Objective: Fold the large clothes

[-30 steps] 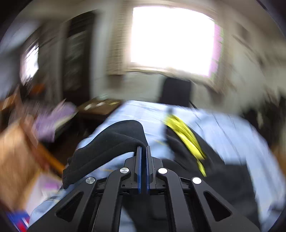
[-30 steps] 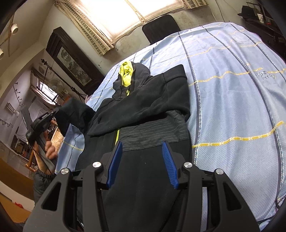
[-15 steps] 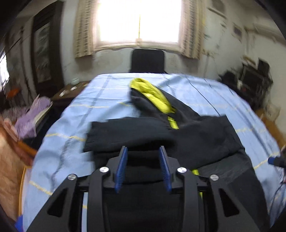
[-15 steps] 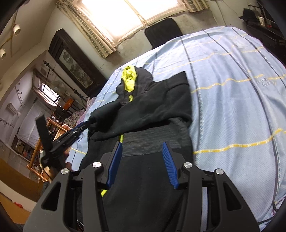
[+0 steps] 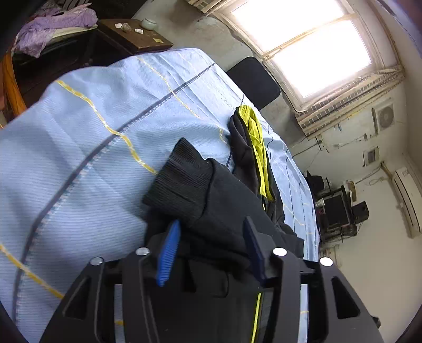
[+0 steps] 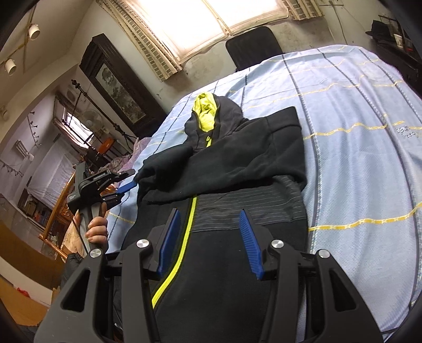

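The jaws of the left gripper [image 5: 212, 248] are opening, with the black sleeve [image 5: 200, 190] lying between the blue pads but not pressed by them. The jaws of the right gripper [image 6: 209, 241] stand partly apart over the lower front of the hoodie [image 6: 226, 168], gripping nothing; the yellow-green zipper [image 6: 182, 250] runs just inside the left pad.

The hoodie lies flat on the bed [image 6: 364, 137], near its left side, bottom hem toward the near edge. Both sleeves are folded across the chest, one over the other, and below them shows a grey striped band of cloth [image 6: 248, 211]. In the left wrist view the ribbed cuff [image 5: 182, 182] of the sleeve reaches out over the light blue bedspread [image 5: 79, 147].

At the left edge of the bed, in the right wrist view, a hand [image 6: 96, 229] holds the left gripper [image 6: 126, 187] by its grip, its blue pads just beside the end of the sleeve.

Farther off, the hood [image 6: 208, 118] points toward the far end, its yellow-green lining showing. Beyond the bed stand a black chair [image 6: 253, 46] and a bright window [image 6: 205, 21].
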Demonstrator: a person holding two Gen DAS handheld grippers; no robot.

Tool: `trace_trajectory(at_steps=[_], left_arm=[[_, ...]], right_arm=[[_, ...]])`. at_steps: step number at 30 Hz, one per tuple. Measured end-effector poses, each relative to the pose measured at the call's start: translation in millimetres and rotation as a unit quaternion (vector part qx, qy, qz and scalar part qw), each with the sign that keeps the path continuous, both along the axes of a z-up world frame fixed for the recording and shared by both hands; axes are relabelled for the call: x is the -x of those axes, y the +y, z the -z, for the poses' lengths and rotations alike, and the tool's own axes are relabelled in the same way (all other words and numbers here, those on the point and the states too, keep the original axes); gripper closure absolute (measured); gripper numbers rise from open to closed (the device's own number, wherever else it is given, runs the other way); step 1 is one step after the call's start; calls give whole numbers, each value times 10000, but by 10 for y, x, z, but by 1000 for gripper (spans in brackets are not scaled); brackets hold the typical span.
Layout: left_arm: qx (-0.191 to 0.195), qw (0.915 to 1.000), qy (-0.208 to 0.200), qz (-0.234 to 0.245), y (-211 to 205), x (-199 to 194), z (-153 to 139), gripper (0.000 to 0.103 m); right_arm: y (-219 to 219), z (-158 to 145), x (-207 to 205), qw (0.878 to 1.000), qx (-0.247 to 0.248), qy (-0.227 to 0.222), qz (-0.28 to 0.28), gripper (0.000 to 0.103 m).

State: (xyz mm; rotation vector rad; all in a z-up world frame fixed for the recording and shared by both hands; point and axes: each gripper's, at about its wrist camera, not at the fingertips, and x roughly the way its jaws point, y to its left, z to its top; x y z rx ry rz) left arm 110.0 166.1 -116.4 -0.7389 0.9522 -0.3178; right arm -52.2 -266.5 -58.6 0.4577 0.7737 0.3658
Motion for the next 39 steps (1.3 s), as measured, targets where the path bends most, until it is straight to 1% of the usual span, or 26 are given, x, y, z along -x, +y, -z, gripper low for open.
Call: trace_trajectory(at_steps=[2, 4, 5, 6, 7, 8, 11, 12, 14, 15, 17, 18, 20, 22, 23, 24, 25, 26, 27, 28, 29, 31, 34, 37, 38, 39], left_arm=[[-71, 9999, 104, -83, -57, -26, 20, 45], [-33, 9996, 150, -223, -32, -51, 41, 46], [-39, 9994, 166, -288, -12, -66, 43, 50], [-77, 9993, 167, -335, 5, -89, 40, 69], [-230, 9990, 166, -338, 6, -114, 20, 81], [-361, 9989, 136, -272, -7, -128, -7, 86], [-1130, 9934, -164, -101, -170, -68, -211, 89], [-1539, 9873, -399, 4, -309, -10, -351, 90], [-1982, 9770, -768, 186, -533, 72, -547, 90], [-2300, 9669, -1049, 342, -743, 142, -702, 90], [-2674, 9517, -1391, 587, -1052, 243, -877, 90], [-2939, 9386, -1617, 806, -1299, 312, -977, 90], [-3249, 9186, -1898, 1205, -1718, 405, -1068, 90], [-3387, 9000, -2094, 1770, -2206, 503, -1064, 88], [-3434, 8935, -2129, 1959, -2383, 522, -1030, 82], [-3540, 8821, -2167, 2229, -2631, 583, -970, 56], [-3667, 8717, -2216, 2379, -2786, 648, -928, 41], [-3918, 8545, -2407, 2415, -2946, 740, -888, 25], [-4103, 8428, -2619, 2296, -3007, 818, -877, 24], [-4173, 8375, -2725, 2241, -3020, 871, -858, 23], [-4141, 8380, -2754, 2246, -2983, 899, -855, 22], [-4048, 8483, -2660, 2140, -2827, 878, -855, 22], [-4143, 8605, -2449, 1669, -2375, 801, -824, 22], [-4105, 8795, -2028, 1297, -1779, 650, -709, 22], [-4135, 8818, -1931, 1190, -1614, 624, -659, 22], [-4232, 8808, -1847, 1050, -1414, 616, -601, 22]], right_arm=[[-13, 18, -11, 10000, -26, 45, 24, 56], [-20, 27, -15, 10000, -46, 50, 19, 56], [-17, 25, -9, 10000, -39, 37, 14, 56], [-17, 25, -5, 10000, -29, 21, 13, 56], [-20, 24, -3, 10000, -28, 14, 9, 56], [-28, 23, -1, 10000, -31, 8, 12, 56], [-56, 23, 6, 10000, -38, -15, 49, 56], [-69, 29, 2, 10000, -54, -10, 68, 56], [-88, 44, -18, 9999, -105, 12, 92, 56], [-96, 51, -25, 9999, -125, 23, 103, 56], [-110, 60, -34, 9998, -142, 28, 119, 56], [-115, 61, -34, 9998, -146, 27, 133, 56], [-144, 64, -33, 9997, -171, 25, 175, 56], [-189, 63, -28, 9995, -199, 21, 253, 56], [-225, 63, -23, 9993, -230, 19, 304, 56], [-268, 66, -17, 9990, -266, 19, 367, 56], [-313, 70, -11, 9986, -301, 24, 431, 56], [-352, 78, -5, 9983, -324, 27, 487, 56], [-412, 93, -2, 9978, -354, 49, 566, 56], [-441, 101, -4, 9975, -377, 66, 597, 56], [-495, 131, -13, 9969, -436, 109, 641, 56], [-551, 176, -47, 9962, -510, 185, 683, 56], [-606, 263, -166, 9939, -828, 353, 634, 56], [-588, 298, -303, 9918, -1069, 449, 539, 56], [-569, 299, -377, 9913, -1111, 475, 524, 56], [-552, 299, -434, 9910, -1124, 498, 532, 56]])
